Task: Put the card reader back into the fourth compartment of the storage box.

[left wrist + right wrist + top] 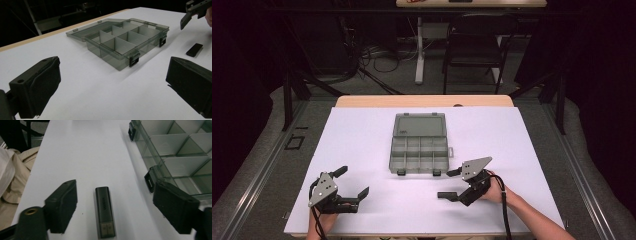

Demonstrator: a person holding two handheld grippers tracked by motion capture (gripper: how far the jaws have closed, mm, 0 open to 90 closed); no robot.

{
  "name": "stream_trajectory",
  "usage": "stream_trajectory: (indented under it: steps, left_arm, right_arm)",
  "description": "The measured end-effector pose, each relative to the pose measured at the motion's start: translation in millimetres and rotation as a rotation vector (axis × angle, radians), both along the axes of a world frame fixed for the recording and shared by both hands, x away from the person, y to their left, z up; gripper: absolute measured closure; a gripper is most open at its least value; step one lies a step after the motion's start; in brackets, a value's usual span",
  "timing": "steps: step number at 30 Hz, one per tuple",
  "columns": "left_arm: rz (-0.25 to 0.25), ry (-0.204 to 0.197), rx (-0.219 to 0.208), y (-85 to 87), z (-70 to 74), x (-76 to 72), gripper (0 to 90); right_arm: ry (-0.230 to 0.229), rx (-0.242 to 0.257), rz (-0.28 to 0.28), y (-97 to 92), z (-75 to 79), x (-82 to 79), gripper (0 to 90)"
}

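Item: USB stick (105, 212), near edge of surface (362, 130).
Our right claw (113, 206) straddles it, released; next we clench squarely.

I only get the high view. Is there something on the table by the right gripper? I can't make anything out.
Observer: Yes. The right gripper view shows a small dark stick lying flat between the open jaws of the right gripper, which do not touch it.
Operator: Anything written on it?
Observer: Faint lettering runs along its top, too small to read.
Operator: Is the box empty?
Observer: The left gripper view looks into the box from low down; the compartments it shows hold nothing.
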State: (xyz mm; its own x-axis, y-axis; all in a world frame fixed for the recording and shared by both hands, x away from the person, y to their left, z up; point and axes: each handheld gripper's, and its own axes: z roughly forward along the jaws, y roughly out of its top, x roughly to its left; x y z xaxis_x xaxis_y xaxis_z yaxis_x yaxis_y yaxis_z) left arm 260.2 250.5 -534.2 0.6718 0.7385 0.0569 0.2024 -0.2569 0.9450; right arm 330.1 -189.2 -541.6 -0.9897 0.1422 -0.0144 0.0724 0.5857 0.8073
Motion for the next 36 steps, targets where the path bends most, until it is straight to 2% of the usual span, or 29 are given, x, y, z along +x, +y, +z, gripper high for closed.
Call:
stream_trajectory:
  steps: [1,2,8,10,11,12,13,24,36]
  left_arm:
    - [0.000,0.000,0.000,0.0,0.0,0.0,0.0]
    - [0.009,0.001,0.007,-0.1,0.3,0.2,0.0]
    - [0.006,0.004,0.001,0.1,0.3,0.3,0.0]
    - [0.001,0.004,0.004,0.1,0.3,0.1,0.0]
    - [-0.001,0.005,0.005,0.4,0.2,-0.3,0.0]
    - [-0.001,0.005,0.005,0.4,0.2,-0.3,0.0]
    - [-0.002,0.007,0.004,0.6,0.0,-0.5,0.0]
    - [0.000,0.013,-0.001,2.5,-0.3,-2.1,0.0]
    - [-0.006,0.018,0.004,1.9,-0.8,-1.5,0.0]
  right_arm:
    - [0.000,0.000,0.000,0.0,0.0,0.0,22.1]
    - [0.000,-0.007,0.012,-0.7,-1.5,-0.3,27.3]
    - [0.018,-0.050,0.051,1.4,-8.4,-0.7,45.4]
    - [0.017,-0.054,0.061,2.1,-9.6,-0.9,48.3]
    - [0.022,-0.067,0.072,3.4,-11.4,-0.9,53.4]
    - [0.022,-0.067,0.072,3.4,-11.4,-0.9,53.4]
    - [0.019,-0.077,0.082,4.6,-12.9,-0.4,57.8]
    - [0.019,-0.102,0.124,6.6,-18.5,2.4,67.0]
    - [-0.005,-0.109,0.127,6.5,-21.0,3.6,72.6]
